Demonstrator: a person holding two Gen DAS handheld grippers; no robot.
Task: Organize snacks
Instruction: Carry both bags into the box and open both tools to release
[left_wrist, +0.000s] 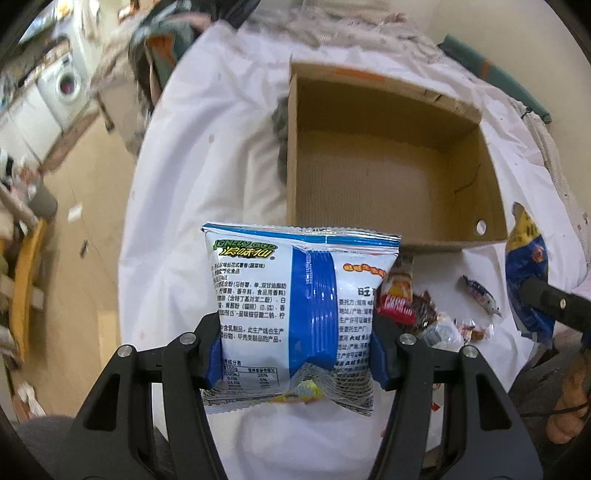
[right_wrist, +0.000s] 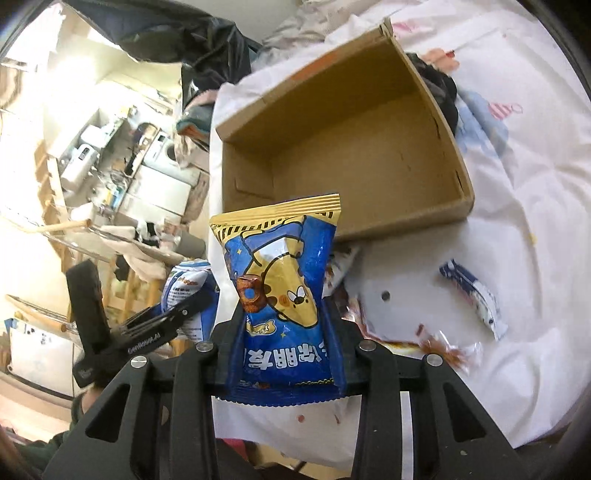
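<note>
My left gripper (left_wrist: 295, 354) is shut on a white-and-blue Lonely God snack bag (left_wrist: 295, 302), held upright above the white cloth, just short of the near wall of an open cardboard box (left_wrist: 384, 155), which holds nothing. My right gripper (right_wrist: 282, 343) is shut on a blue-and-yellow snack bag (right_wrist: 280, 280), held in front of the same box (right_wrist: 343, 147). The left gripper and its bag show at the left of the right wrist view (right_wrist: 184, 291). The right gripper's bag shows at the right edge of the left wrist view (left_wrist: 528, 269).
Several small snack packets lie on the white cloth near the box: a red one (left_wrist: 399, 295), a blue-white one (left_wrist: 480, 295), also seen as (right_wrist: 472, 295), and clear wrappers (right_wrist: 443, 350). The table edge drops off at the left to a cluttered room with a washing machine (left_wrist: 68, 83).
</note>
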